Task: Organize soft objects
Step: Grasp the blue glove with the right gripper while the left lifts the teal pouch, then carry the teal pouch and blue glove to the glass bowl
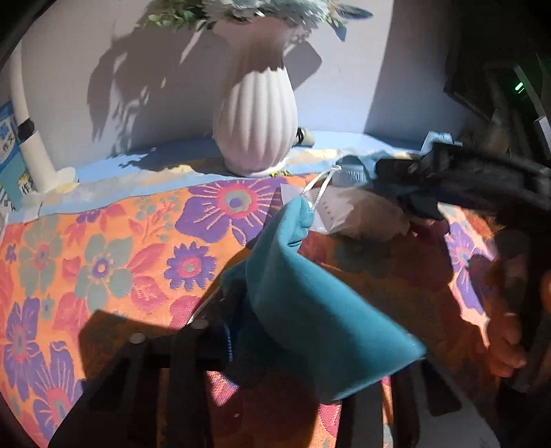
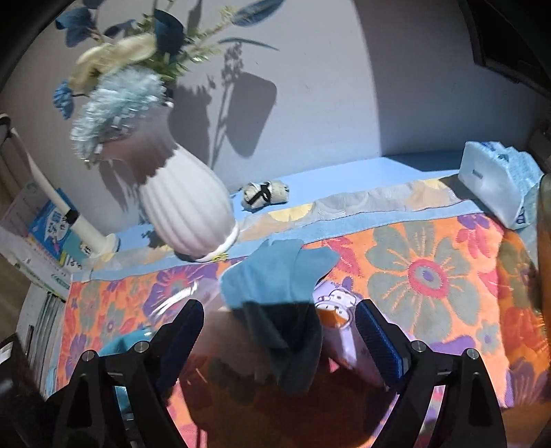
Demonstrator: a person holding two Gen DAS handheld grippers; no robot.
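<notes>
Right gripper (image 2: 279, 327) stood wide open astride the teal cloth (image 2: 279, 275), whose long axis ran from between its jaws toward the ribbed vase (image 2: 186, 210), right hand nearer.

Matt teal cloth (image 1: 310, 303) lies on a coarse woven floral tablecloth (image 1: 103, 248) beside a ribbed, smooth vase (image 1: 255, 117).

left gripper (image 1: 241, 348) fingertips: hidden by teal cloth (image 1: 310, 310) | flowers (image 1: 241, 10): cropped
</notes>
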